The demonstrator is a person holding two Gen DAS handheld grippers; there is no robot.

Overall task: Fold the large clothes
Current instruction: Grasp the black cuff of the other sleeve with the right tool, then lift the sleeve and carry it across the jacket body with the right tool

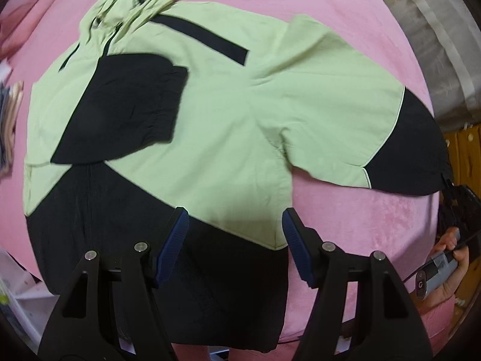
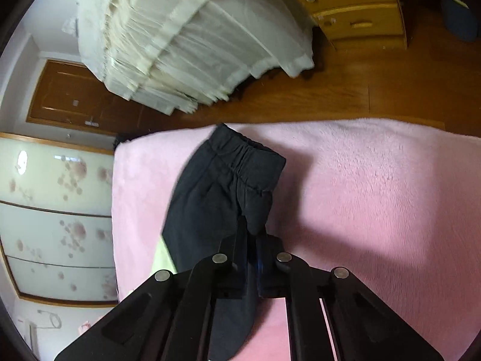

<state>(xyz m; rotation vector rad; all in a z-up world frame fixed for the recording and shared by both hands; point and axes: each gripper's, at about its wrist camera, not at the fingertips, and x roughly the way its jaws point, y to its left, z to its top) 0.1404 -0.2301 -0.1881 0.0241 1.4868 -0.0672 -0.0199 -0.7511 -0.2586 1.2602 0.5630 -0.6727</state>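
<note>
Your right gripper (image 2: 252, 240) is clamped shut on the black cuff of the sleeve (image 2: 222, 192); your left gripper (image 1: 234, 240) hangs partly open, empty, above the jacket (image 1: 210, 114) hem. The jacket lies flat on the pink blanket (image 1: 360, 225), one sleeve already folded across. The thin pinch could slip, or a pull could drag the body askew. Wood floor (image 2: 330, 96), dresser (image 2: 354, 9), white curtain (image 2: 186, 39) behind.
</note>
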